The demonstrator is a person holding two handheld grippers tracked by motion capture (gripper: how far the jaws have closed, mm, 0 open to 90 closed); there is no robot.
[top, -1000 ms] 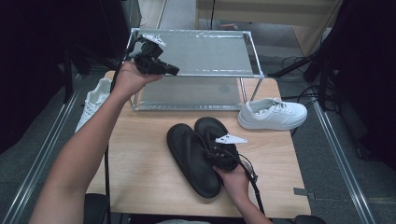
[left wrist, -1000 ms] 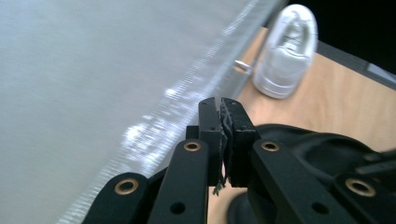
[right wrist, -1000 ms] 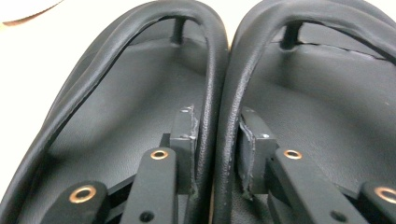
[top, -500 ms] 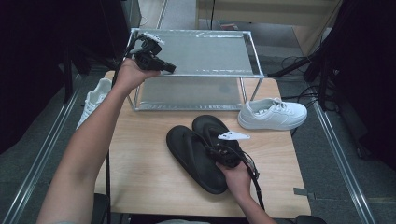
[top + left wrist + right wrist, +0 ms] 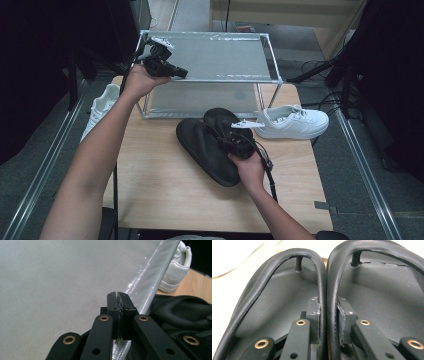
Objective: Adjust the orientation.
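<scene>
Pinching the inner straps of both sandals (image 5: 212, 145) together, our right gripper (image 5: 239, 142) is clamped on the pair at mid-table. We are seeing their long axes running away toward the rack (image 5: 210, 52), toes foremost. Our left gripper (image 5: 167, 67), jaws pressed together on nothing, is hovering at the rack's front edge; the right is nearer the sandals.

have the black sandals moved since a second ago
Yes. The black sandals, pinched by the right gripper, have shifted slightly toward the metal rack.
</scene>
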